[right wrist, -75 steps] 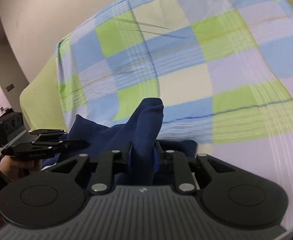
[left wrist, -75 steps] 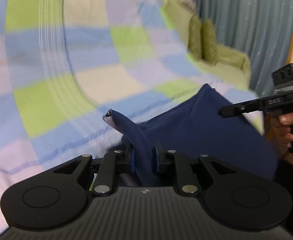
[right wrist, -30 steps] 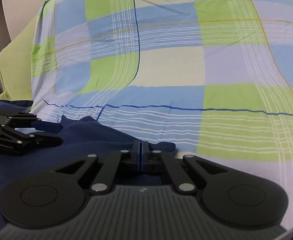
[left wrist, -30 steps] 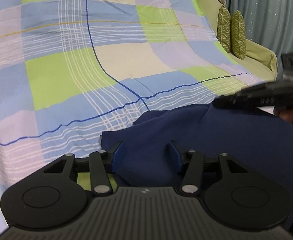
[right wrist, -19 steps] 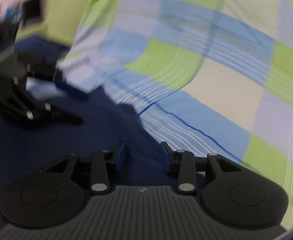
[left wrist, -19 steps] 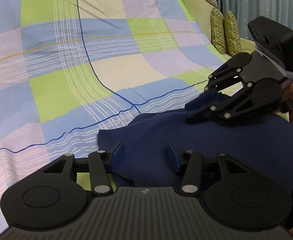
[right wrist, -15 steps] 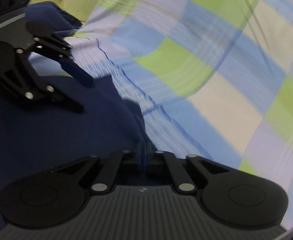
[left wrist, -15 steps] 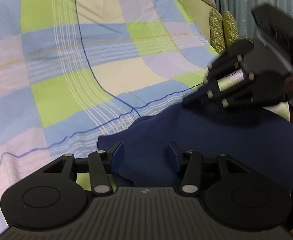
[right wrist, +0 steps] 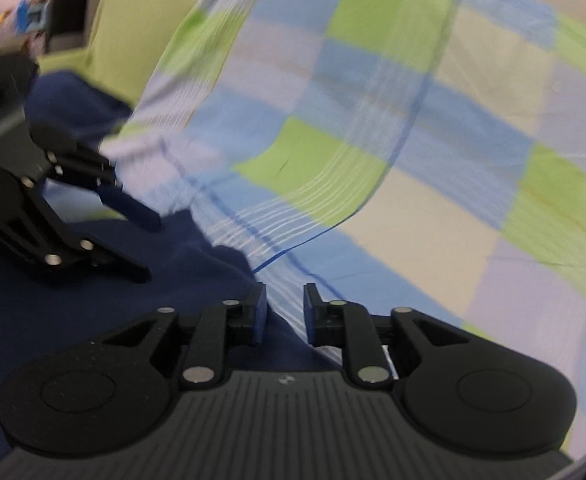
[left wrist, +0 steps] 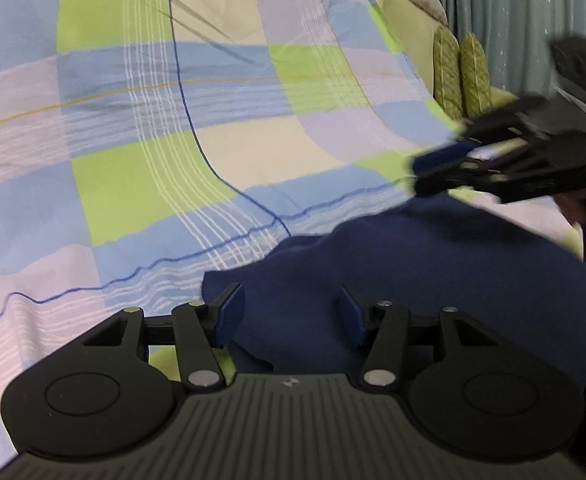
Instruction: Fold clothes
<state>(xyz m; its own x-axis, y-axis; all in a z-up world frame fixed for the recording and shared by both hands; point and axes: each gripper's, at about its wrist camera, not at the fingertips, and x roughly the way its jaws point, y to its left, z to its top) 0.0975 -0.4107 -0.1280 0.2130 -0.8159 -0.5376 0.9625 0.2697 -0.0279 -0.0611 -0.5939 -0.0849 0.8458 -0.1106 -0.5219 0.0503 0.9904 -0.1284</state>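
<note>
A navy blue garment point(left wrist: 433, 276) lies spread on the checked bedspread point(left wrist: 141, 184). My left gripper point(left wrist: 289, 314) hangs open just over its near edge, the cloth lying loose under the blue pads, not pinched. In that view my right gripper point(left wrist: 425, 172) hovers blurred above the garment's far right side. In the right wrist view my right gripper point(right wrist: 285, 312) has its jaws opening, a narrow gap between the pads. The garment point(right wrist: 93, 304) edge and the bedspread point(right wrist: 413, 200) show below that gap, with nothing gripped. The left gripper point(right wrist: 147, 248) stands open at the left.
Two green patterned cushions point(left wrist: 461, 76) and a grey-green curtain point(left wrist: 533, 12) stand at the bed's far right. A plain green sheet point(right wrist: 133, 32) covers the bed's left end, with blurred furniture point(right wrist: 25, 12) behind it.
Both grippers first held the garment up, then laid it down and the left let go. In the last half second the right gripper rolled, rose a little and its shut jaws parted.
</note>
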